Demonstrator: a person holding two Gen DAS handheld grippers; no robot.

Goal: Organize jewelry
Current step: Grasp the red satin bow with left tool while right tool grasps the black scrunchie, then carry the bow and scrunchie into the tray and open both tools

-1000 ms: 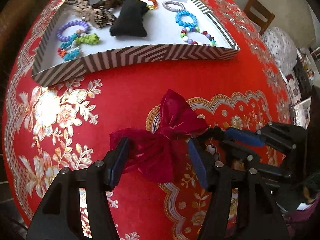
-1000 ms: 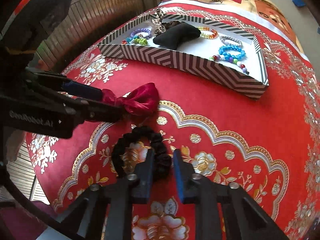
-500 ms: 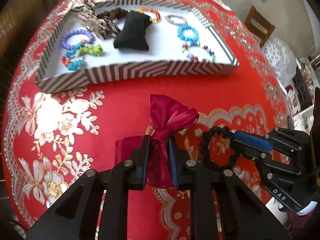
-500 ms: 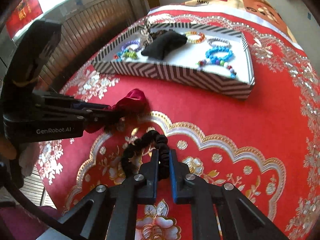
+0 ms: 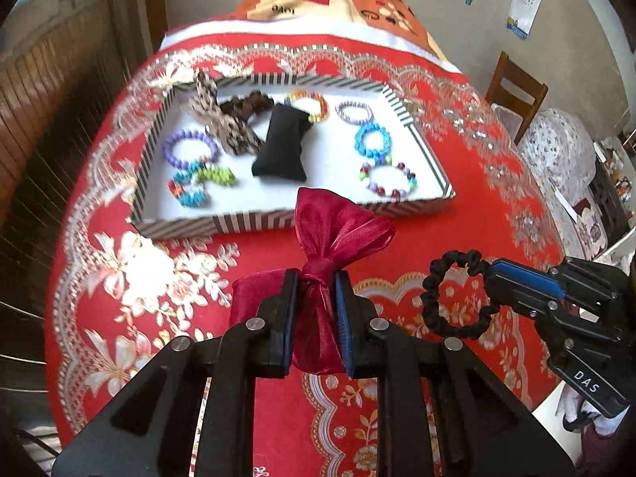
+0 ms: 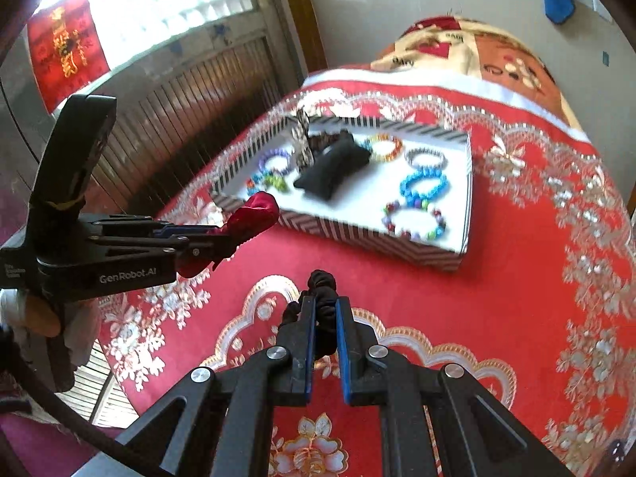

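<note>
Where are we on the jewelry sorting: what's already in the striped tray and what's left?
Done: bead bracelets, a patterned bow and a black cushion lie in the striped tray. In hand: the left gripper is shut on the red bow, the right gripper on the black scrunchie, both lifted off the red cloth. Left: placing both in the tray.

One striped tray holds seven bead bracelets, one black cushion, one leopard bow and one brown scrunchie; outside it are one red bow, one black scrunchie and two grippers.
</note>
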